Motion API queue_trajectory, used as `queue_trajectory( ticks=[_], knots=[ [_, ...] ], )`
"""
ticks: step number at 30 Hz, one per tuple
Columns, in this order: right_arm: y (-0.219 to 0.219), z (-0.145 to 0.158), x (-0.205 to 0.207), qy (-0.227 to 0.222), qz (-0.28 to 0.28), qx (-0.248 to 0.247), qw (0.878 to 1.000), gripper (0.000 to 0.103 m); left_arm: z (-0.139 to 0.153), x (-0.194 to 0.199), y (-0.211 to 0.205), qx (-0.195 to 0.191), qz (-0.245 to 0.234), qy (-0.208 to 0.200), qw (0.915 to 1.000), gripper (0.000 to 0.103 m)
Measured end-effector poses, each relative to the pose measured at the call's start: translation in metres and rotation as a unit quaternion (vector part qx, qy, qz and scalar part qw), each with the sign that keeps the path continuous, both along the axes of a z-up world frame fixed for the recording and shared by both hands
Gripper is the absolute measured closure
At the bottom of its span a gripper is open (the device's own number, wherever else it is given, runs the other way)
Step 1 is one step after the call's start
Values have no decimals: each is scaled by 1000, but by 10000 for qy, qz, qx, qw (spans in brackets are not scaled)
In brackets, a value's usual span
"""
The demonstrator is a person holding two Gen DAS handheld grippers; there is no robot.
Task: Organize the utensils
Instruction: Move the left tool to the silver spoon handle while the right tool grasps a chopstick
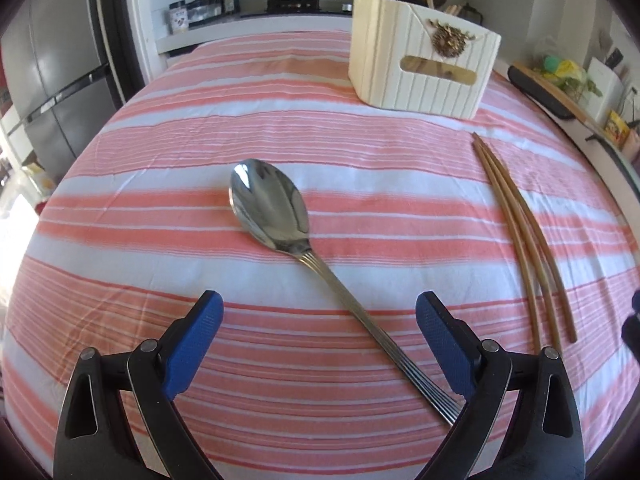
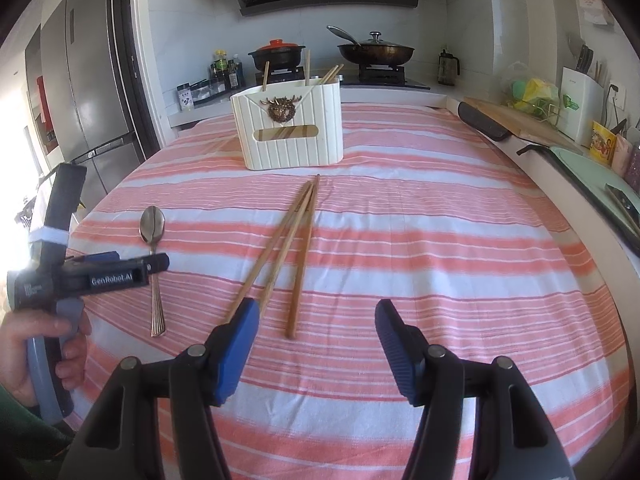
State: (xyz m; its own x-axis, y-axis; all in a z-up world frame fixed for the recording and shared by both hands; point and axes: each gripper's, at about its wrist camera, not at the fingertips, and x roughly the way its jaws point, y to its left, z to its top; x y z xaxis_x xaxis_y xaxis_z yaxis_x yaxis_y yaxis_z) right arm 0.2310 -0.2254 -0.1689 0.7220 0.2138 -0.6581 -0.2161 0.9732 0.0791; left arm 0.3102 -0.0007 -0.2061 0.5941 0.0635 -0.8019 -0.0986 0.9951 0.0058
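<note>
Pink-and-white striped cloth covered the table (image 1: pixel 280 92), with a kitchen stove behind. Left claw (image 1: pixel 320 344) stood spread and empty above the handle of a steel spoon (image 1: pixel 272 204) lying flat on the cloth. Right claw (image 2: pixel 316 344) was also spread, holding nothing, near three loose chopsticks (image 2: pixel 298 232). A cream utensil holder (image 2: pixel 290 130) stood beyond, already containing chopsticks.

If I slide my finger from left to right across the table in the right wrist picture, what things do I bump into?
Left tool → spoon → loose chopsticks → black handle at the table's far right edge. The white utensil holder stands farther back, above the chopsticks.
</note>
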Motion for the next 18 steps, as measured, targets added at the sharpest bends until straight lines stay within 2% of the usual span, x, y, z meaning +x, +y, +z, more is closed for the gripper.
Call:
queue_trajectory(
  ticks=[2,4,5,6,8,10,11,12,13,18],
  knots=[
    [1,-2,15,66,-14,-26,10000,42,0,-4,-7,279,-103,-28,9996,6],
    [1,-6,34,280,32,45,9996,56,2,-8,-4,393,-126,-54,9991,6],
    [2,-8,42,418,80,109,9990,67,2,-10,0,466,-119,-49,9988,6],
    [4,-12,51,574,165,160,9981,68,2,-12,6,499,-117,-60,9987,6],
    [9,-20,63,835,351,239,9956,74,1,-17,19,487,-70,-6,9988,5],
    [17,-31,72,1072,566,209,9924,75,0,-21,33,400,-8,23,9992,5],
    [22,-37,75,1176,640,45,9910,83,0,-22,39,352,27,55,9994,5],
    [25,-39,74,1064,624,-135,9923,90,0,-23,44,318,53,68,9995,5],
    [27,-38,72,1024,621,-282,9924,93,-1,-24,48,308,72,75,9995,5],
    [12,-36,55,1109,289,-427,9925,96,-1,-31,56,404,-15,113,9991,5]
  ],
)
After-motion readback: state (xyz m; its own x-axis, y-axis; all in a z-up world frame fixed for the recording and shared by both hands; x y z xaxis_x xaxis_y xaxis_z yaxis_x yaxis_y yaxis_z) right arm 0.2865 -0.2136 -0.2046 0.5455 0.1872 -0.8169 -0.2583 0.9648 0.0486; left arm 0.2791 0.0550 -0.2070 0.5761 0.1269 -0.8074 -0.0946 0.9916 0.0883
